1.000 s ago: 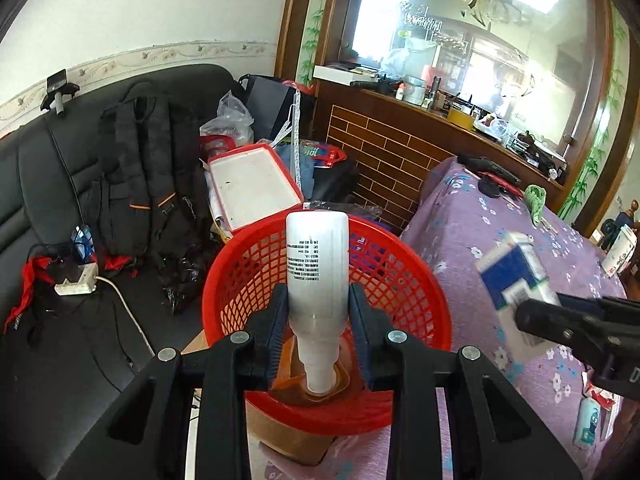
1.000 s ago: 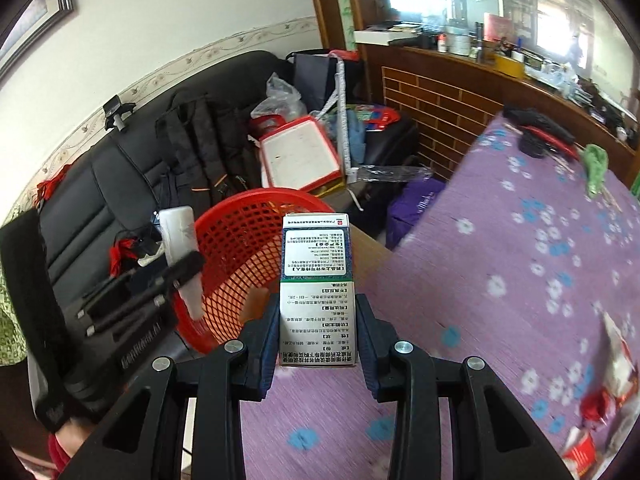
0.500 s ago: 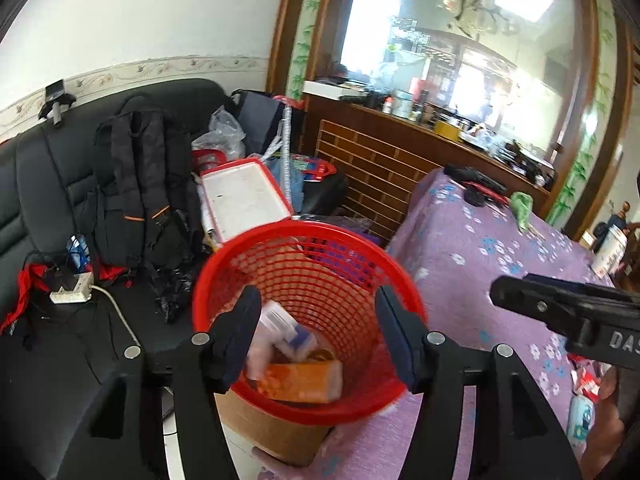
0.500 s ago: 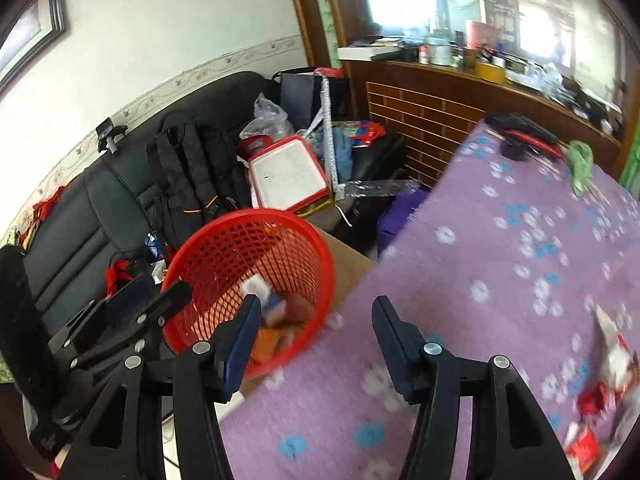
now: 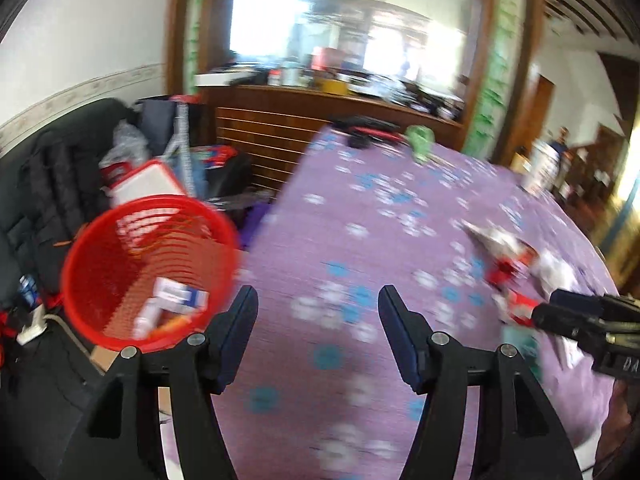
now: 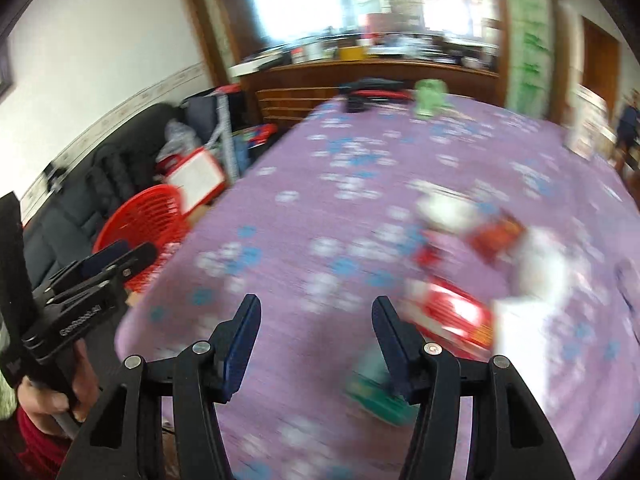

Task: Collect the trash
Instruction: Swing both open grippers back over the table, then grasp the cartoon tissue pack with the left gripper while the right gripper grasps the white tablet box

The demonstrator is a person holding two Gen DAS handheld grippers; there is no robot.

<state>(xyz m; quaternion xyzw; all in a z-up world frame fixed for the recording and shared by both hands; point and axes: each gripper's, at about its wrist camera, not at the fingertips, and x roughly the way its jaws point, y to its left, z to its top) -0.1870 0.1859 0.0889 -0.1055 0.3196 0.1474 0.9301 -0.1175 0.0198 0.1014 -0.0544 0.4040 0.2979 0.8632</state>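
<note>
The red basket (image 5: 148, 268) stands at the table's left edge and holds a white bottle (image 5: 146, 318), a blue-and-white carton (image 5: 180, 294) and an orange box. It also shows in the right wrist view (image 6: 140, 220). My left gripper (image 5: 318, 300) is open and empty over the purple tablecloth (image 5: 360, 248). My right gripper (image 6: 316, 312) is open and empty above the cloth, with a green packet (image 6: 376, 396) and a red packet (image 6: 452, 316) just right of it. More blurred wrappers (image 5: 508, 252) lie at the right.
A black sofa (image 5: 40, 184) with a backpack, bags and a red-rimmed white lid (image 5: 148, 180) stands left of the table. A brick counter (image 5: 264, 128) stands behind. Dark items and a green cloth (image 5: 420, 140) lie at the table's far edge.
Both grippers opened and dropped the bottle and the carton into the basket. Both have since swung right, from the basket toward the wrappers on the table.
</note>
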